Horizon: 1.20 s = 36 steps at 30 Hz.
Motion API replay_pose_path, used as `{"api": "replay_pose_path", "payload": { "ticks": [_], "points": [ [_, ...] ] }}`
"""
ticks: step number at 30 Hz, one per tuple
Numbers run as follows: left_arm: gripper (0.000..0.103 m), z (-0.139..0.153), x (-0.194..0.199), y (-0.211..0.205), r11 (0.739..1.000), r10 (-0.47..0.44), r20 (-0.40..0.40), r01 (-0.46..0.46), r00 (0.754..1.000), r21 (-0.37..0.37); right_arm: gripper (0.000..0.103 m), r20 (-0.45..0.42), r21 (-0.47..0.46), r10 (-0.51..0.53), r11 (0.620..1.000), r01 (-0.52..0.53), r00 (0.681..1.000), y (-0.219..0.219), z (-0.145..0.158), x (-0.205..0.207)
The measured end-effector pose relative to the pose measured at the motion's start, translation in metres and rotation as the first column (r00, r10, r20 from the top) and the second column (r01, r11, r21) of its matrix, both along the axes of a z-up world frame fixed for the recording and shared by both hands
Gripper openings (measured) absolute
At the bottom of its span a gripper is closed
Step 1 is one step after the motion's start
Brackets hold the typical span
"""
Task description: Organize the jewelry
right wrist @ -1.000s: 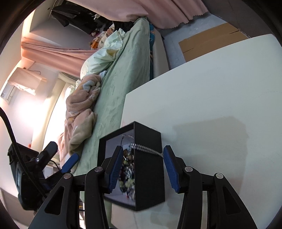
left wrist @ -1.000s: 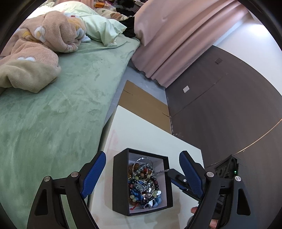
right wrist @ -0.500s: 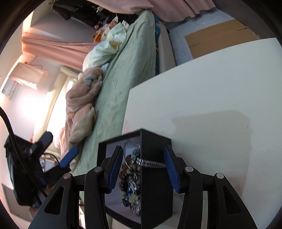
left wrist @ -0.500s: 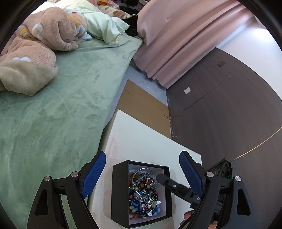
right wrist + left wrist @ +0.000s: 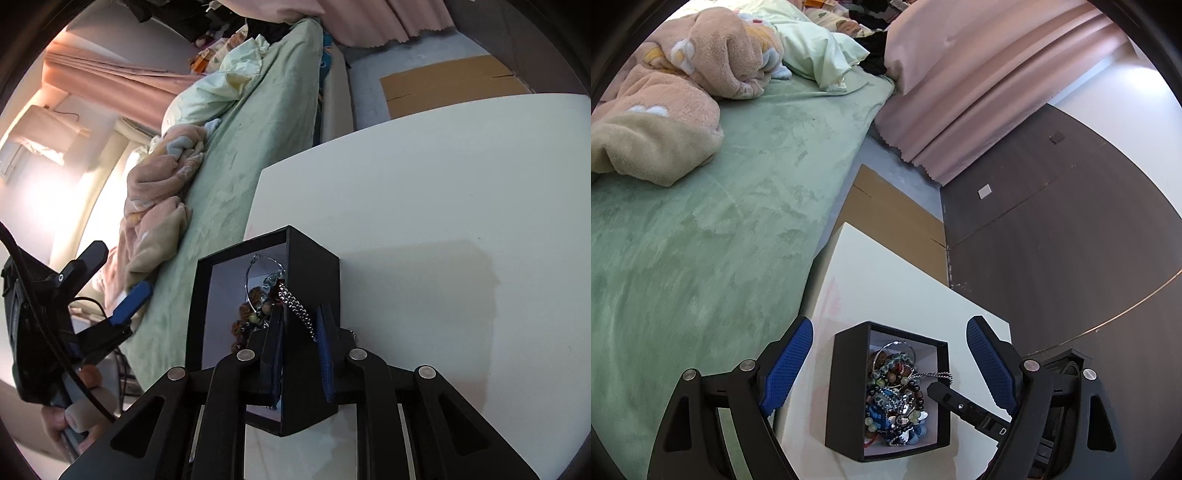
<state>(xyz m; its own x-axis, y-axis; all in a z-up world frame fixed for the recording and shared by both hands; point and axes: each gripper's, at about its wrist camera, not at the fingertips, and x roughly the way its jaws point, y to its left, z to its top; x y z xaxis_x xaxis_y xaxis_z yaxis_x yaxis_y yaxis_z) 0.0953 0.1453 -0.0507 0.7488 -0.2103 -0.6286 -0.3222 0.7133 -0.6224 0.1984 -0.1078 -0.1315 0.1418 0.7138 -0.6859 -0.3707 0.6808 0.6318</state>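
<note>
Closing the right tongs [image 5: 301, 332] around the silver chain [image 5: 295, 302] draped over the black box [image 5: 886, 391] wall near the bench [image 5: 424, 206] corner by the bed, we're mid-pickup. The left tongs [image 5: 890, 363] hover wide open and empty over the box; next we'd lift the chain clear of the tangled beads [image 5: 894, 398]

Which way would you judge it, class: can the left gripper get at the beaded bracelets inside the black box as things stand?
Probably yes. The left gripper hovers open above the lidless black box, bracelets exposed. But the right gripper, closing on the silver chain at the box's wall, crowds that side.
</note>
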Motion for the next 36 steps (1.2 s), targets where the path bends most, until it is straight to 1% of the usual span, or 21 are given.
{"api": "replay_pose_path", "payload": {
  "ticks": [2, 4, 5, 10, 12, 13, 14, 16, 23, 28, 29, 31, 32, 33, 34, 35, 36],
  "points": [
    [0.086, 0.0, -0.001, -0.001, 1.0, -0.001, 0.0, 0.001, 1.0, 0.002, 0.018, 0.017, -0.022, -0.004, 1.0, 0.004, 1.0, 0.0, 0.002, -0.004],
    [0.086, 0.0, -0.002, -0.001, 1.0, -0.001, 0.001, 0.001, 1.0, 0.003, 0.017, 0.015, -0.026, -0.013, 1.0, 0.014, 1.0, -0.002, 0.004, -0.006],
    [0.086, 0.0, -0.003, -0.001, 1.0, -0.001, 0.001, 0.001, 1.0, 0.005, 0.016, 0.02, -0.019, -0.016, 1.0, 0.017, 1.0, -0.005, 0.006, -0.007],
    [0.086, 0.0, -0.008, 0.0, 1.0, 0.004, -0.002, -0.004, 1.0, 0.005, 0.015, 0.043, 0.021, -0.009, 1.0, 0.008, 0.999, -0.011, 0.016, -0.013],
    [0.086, 0.0, -0.009, -0.001, 1.0, 0.003, -0.002, -0.003, 1.0, 0.007, 0.008, 0.054, 0.017, -0.007, 1.0, 0.006, 0.999, -0.013, 0.017, -0.015],
    [0.086, 0.0, -0.01, -0.002, 1.0, 0.002, -0.002, -0.002, 1.0, 0.007, 0.008, 0.057, 0.014, -0.009, 1.0, 0.008, 0.998, -0.014, 0.017, -0.016],
    [0.086, 0.0, -0.01, -0.002, 1.0, 0.001, -0.003, -0.001, 1.0, 0.007, 0.005, 0.058, 0.022, -0.01, 1.0, 0.009, 0.998, -0.016, 0.018, -0.017],
    [0.086, 0.0, -0.01, -0.002, 1.0, 0.002, -0.002, -0.002, 1.0, 0.007, 0.005, 0.071, 0.027, -0.018, 1.0, 0.016, 0.997, -0.018, 0.022, -0.019],
    [0.086, 0.002, -0.016, 0.0, 1.0, 0.016, 0.008, -0.016, 1.0, 0.008, 0.005, 0.124, 0.137, -0.028, 0.991, 0.011, 0.992, -0.019, 0.045, -0.026],
    [0.086, 0.005, -0.022, 0.005, 0.999, 0.031, 0.012, -0.031, 0.999, 0.02, 0.005, 0.191, 0.218, -0.003, 0.975, -0.04, 0.982, -0.006, 0.064, -0.038],
    [0.086, 0.005, -0.022, 0.006, 0.999, 0.032, 0.011, -0.032, 0.999, 0.022, 0.005, 0.205, 0.23, 0.004, 0.972, -0.053, 0.979, -0.002, 0.068, -0.041],
    [0.086, 0.006, -0.023, 0.006, 0.999, 0.033, 0.009, -0.033, 0.999, 0.033, 0.005, 0.221, 0.227, 0.013, 0.972, -0.064, 0.975, 0.005, 0.072, -0.044],
    [0.086, 0.008, -0.024, 0.005, 0.999, 0.031, 0.008, -0.031, 0.999, 0.041, 0.01, 0.216, 0.222, 0.022, 0.973, -0.071, 0.976, 0.01, 0.072, -0.044],
    [0.086, 0.008, -0.024, 0.005, 0.998, 0.028, 0.005, -0.028, 1.0, 0.051, 0.029, 0.203, 0.218, 0.033, 0.973, -0.078, 0.979, 0.012, 0.07, -0.044],
    [0.086, 0.009, -0.025, 0.003, 0.997, 0.022, -0.001, -0.022, 1.0, 0.067, 0.043, 0.183, 0.211, 0.043, 0.974, -0.082, 0.982, 0.015, 0.067, -0.043],
    [0.086, 0.01, -0.024, 0.002, 0.997, 0.017, -0.005, -0.016, 1.0, 0.078, 0.064, 0.174, 0.206, 0.036, 0.976, -0.072, 0.984, 0.014, 0.065, -0.043],
    [0.086, 0.011, -0.024, -0.001, 0.996, 0.007, -0.008, -0.007, 1.0, 0.092, 0.067, 0.177, 0.2, 0.02, 0.978, -0.056, 0.984, 0.012, 0.064, -0.043]
  ]
}}
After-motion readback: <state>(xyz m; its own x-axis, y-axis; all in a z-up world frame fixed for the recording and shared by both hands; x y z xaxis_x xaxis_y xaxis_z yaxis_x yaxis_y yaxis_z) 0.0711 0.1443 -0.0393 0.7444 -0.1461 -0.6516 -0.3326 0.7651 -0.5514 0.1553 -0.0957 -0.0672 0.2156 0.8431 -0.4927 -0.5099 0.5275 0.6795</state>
